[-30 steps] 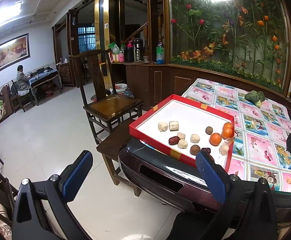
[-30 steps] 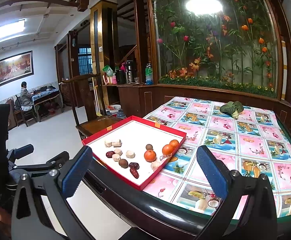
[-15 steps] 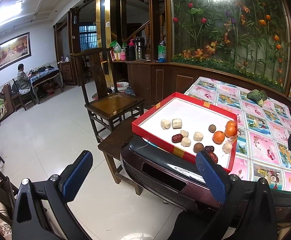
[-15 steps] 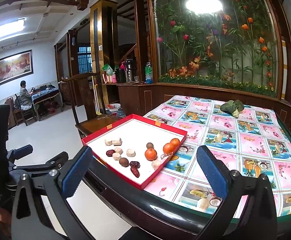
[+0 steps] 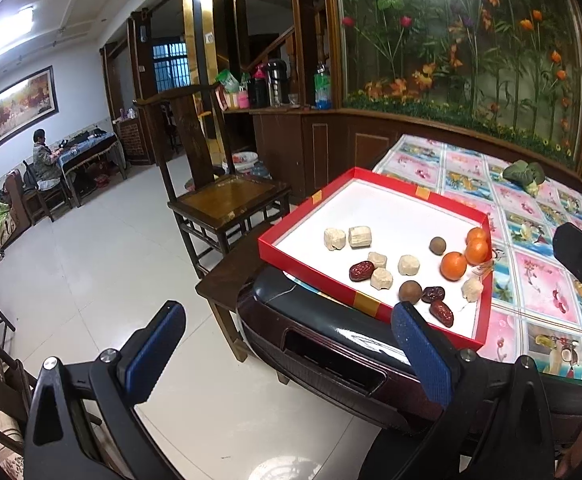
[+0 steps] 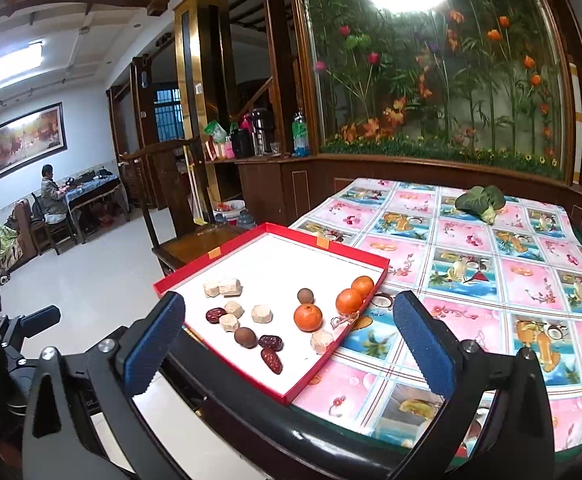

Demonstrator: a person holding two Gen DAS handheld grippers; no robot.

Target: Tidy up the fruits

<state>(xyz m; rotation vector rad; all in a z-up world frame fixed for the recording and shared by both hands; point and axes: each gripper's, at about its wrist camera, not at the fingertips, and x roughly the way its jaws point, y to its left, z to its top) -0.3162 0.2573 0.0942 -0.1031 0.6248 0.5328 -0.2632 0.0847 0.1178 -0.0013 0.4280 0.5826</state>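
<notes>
A red tray [image 5: 371, 305] [image 6: 355, 255] with a white floor sits at the table's near left corner. In it lie three oranges [image 5: 453, 266] [image 6: 308, 317], red dates [image 5: 361, 271] [image 6: 270, 360], brown longans [image 5: 409, 292] [image 6: 245, 337] and several pale chunks [image 5: 359, 236] [image 6: 229, 287]. My left gripper [image 5: 287, 354] is open and empty, off the table's edge, short of the tray. My right gripper [image 6: 289, 346] is open and empty, just in front of the tray.
The table [image 6: 491, 264] has a patterned pink and blue cloth. A green vegetable [image 6: 479, 199] [image 5: 525, 174] lies at its far side. A wooden chair [image 5: 223, 196] and a low stool [image 5: 231, 268] stand left of the table. A flower mural wall [image 6: 431, 80] is behind.
Both grippers have moved a little closer to the tray; it looks larger in both views. Nothing in the tray has moved.
</notes>
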